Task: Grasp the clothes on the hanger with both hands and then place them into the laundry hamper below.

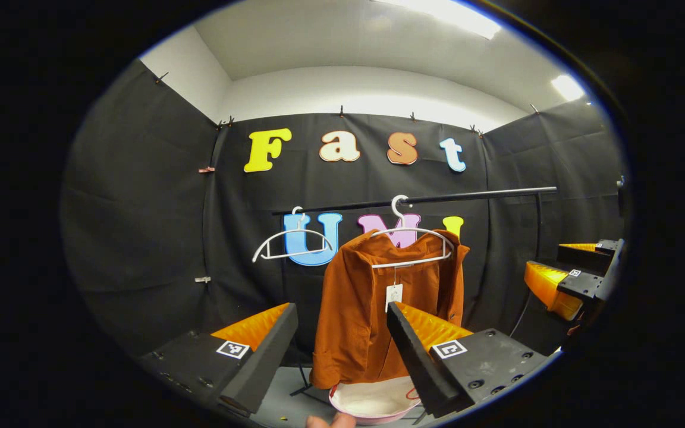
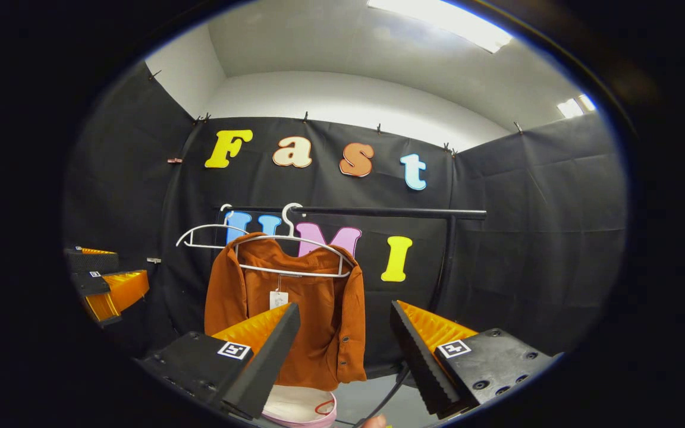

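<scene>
An orange-brown shirt hangs on a white hanger from a black rail, with a paper tag at its collar. Below it sits a white hamper with a pink rim. My left gripper is open, short of the shirt, fingers either side of its lower half. In the right gripper view the same shirt hangs on its hanger over the hamper. My right gripper is open too, short of the shirt's right edge. Each gripper shows at the other view's edge: the right gripper, the left gripper.
An empty white hanger hangs to the left on the rail, also as the empty hanger. The rail's black upright post stands at the right, and a black cable runs along the grey floor near the hamper.
</scene>
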Available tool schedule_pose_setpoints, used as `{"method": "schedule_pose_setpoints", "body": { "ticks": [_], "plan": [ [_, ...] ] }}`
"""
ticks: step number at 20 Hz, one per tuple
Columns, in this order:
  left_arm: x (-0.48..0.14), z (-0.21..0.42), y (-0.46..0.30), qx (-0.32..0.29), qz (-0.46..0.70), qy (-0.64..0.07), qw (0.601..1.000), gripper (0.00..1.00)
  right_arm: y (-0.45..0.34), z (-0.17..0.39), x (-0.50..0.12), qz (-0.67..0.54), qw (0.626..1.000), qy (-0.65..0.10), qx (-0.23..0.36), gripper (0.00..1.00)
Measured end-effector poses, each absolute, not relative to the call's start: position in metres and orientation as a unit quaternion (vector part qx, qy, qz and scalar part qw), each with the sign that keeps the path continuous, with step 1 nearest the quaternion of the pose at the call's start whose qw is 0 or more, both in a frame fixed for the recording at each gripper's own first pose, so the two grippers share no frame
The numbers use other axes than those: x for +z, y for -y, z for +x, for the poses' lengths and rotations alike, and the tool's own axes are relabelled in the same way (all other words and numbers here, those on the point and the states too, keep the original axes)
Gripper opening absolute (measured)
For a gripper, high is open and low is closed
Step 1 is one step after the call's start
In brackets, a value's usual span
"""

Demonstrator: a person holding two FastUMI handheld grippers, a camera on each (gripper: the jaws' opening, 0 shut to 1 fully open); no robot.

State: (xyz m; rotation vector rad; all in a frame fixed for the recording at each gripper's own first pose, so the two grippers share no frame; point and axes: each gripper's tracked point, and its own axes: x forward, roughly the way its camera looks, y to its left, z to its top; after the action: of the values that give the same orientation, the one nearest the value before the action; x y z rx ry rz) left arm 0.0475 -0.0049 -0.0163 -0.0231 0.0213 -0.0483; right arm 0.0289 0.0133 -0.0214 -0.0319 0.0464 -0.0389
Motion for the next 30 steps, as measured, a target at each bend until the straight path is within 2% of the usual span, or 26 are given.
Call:
{"method": "schedule_pose_setpoints", "body": {
  "ticks": [5, 6, 7, 13, 15, 16, 17, 18, 26, 28, 29, 30],
  "plan": [
    [-0.018, 0.115, 0.021, -0.010, -0.004, -0.001, 1.000, 0.94, -0.002, 0.079, -0.035, -0.011, 1.000, -0.014, -0.021, 0.98],
    [-0.019, 0.131, 0.026, -0.003, -0.003, 0.001, 1.000, 0.96, 0.002, 0.091, -0.039, -0.009, 1.000, -0.009, -0.020, 0.98],
    [-0.020, 0.147, 0.030, 0.003, -0.002, 0.002, 1.000, 0.94, 0.004, 0.103, -0.046, -0.008, 1.000, -0.007, -0.018, 0.98],
    [-0.037, 0.236, 0.050, 0.038, 0.024, 0.001, 0.999, 0.95, 0.018, 0.177, -0.090, 0.006, 1.000, -0.013, -0.015, 0.98],
    [-0.043, 0.258, 0.049, 0.048, 0.026, 0.003, 0.998, 0.92, 0.023, 0.202, -0.099, 0.010, 1.000, -0.012, -0.021, 0.98],
    [-0.044, 0.268, 0.046, 0.055, 0.024, 0.004, 0.998, 0.96, 0.024, 0.215, -0.103, 0.012, 1.000, -0.010, -0.026, 0.98],
    [-0.046, 0.279, 0.043, 0.062, 0.022, 0.003, 0.998, 0.96, 0.025, 0.226, -0.109, 0.016, 0.999, -0.013, -0.028, 0.98],
    [-0.050, 0.287, 0.041, 0.069, 0.021, 0.002, 0.997, 0.93, 0.023, 0.237, -0.115, 0.025, 0.999, -0.016, -0.028, 0.98],
    [-0.069, 0.327, 0.028, 0.087, 0.018, -0.005, 0.996, 0.87, 0.019, 0.305, -0.157, 0.047, 0.998, -0.036, -0.031, 0.98],
    [-0.075, 0.332, 0.028, 0.085, 0.023, -0.009, 0.996, 0.82, 0.017, 0.317, -0.166, 0.051, 0.997, -0.040, -0.029, 0.98],
    [-0.076, 0.335, 0.028, 0.086, 0.024, -0.009, 0.996, 0.81, 0.015, 0.324, -0.168, 0.053, 0.997, -0.043, -0.023, 0.90],
    [-0.079, 0.336, 0.027, 0.089, 0.023, -0.009, 0.996, 0.71, 0.011, 0.330, -0.169, 0.054, 0.998, -0.043, -0.014, 0.76]
  ]
}}
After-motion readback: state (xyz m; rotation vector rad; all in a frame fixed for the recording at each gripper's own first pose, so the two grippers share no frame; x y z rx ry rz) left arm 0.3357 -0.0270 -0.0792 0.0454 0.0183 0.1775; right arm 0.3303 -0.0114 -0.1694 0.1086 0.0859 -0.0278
